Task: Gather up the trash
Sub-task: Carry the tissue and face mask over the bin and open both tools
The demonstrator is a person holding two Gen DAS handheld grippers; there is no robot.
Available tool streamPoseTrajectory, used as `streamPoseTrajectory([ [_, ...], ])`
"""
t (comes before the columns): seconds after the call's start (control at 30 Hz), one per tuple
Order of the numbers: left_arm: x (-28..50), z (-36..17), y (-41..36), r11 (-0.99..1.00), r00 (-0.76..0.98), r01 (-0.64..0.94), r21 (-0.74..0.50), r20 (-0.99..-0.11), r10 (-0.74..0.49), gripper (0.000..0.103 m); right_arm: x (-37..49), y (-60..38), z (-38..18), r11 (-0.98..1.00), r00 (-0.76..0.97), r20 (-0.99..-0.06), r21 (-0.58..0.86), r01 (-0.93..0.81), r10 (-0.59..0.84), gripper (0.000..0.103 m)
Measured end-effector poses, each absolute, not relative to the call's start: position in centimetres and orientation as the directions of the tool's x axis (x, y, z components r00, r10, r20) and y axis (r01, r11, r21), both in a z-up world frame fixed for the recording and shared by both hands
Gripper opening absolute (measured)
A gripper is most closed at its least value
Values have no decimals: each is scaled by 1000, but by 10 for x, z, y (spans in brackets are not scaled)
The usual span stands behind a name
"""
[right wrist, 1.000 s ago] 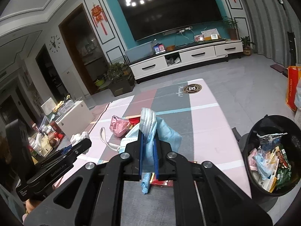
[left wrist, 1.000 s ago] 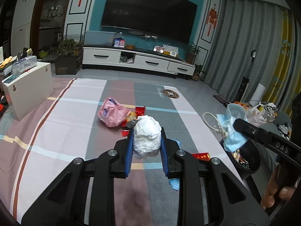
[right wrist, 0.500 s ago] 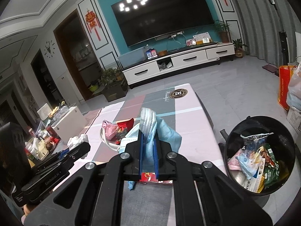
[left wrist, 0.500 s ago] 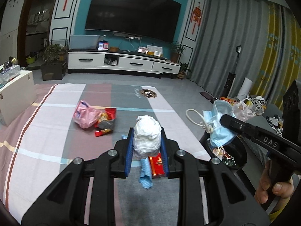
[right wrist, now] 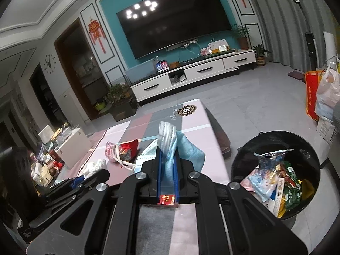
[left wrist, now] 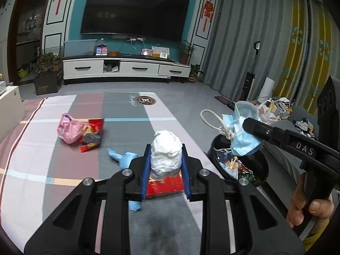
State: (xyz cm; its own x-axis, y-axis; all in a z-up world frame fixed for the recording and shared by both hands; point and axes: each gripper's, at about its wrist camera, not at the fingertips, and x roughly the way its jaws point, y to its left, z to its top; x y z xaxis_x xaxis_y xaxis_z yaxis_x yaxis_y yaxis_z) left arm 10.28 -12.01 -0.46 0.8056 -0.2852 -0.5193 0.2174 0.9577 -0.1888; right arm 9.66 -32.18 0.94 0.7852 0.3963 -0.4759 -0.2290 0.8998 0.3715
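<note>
The round black plastic trash bin [right wrist: 276, 174] stands on the floor just off the right edge of the striped tabletop [left wrist: 127, 131], nearer the right hand-held gripper [right wrist: 166, 170] clenched on a crumpled blue face mask [right wrist: 170, 142] (its cord dangles free) than the left hand-held gripper [left wrist: 165, 161] grasping a wadded white tissue ball [left wrist: 165, 153].

The surface [left wrist: 119, 110] wears a cloth checked in pink, grey and brown, with a round emblem [left wrist: 145, 100] at its 12 o'clock edge. At about 10 o'clock a pink bag [left wrist: 69, 129] touches a red wrapper [left wrist: 92, 135]. Near the middle lies a crumpled blue glove [left wrist: 119, 156], and just toward 6 o'clock from it a flat red packet [left wrist: 164, 186]. The grey tiled floor [right wrist: 255, 97] carries a black bin [right wrist: 276, 174] of wrappers at the surface's 3 o'clock side.
</note>
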Motion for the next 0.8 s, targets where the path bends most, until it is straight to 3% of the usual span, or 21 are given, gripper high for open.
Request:
streamPoseTrajectory([
  [0.37, 123, -10, -166, 926, 756, 296, -232, -536, -376, 26, 94, -384, 3, 914, 823, -481, 392, -105, 301, 10],
  [0.8, 161, -38, -245, 849, 623, 427, -311, -580, -525, 27, 98, -453, -24, 911, 814, -558, 401, 92, 163, 10],
])
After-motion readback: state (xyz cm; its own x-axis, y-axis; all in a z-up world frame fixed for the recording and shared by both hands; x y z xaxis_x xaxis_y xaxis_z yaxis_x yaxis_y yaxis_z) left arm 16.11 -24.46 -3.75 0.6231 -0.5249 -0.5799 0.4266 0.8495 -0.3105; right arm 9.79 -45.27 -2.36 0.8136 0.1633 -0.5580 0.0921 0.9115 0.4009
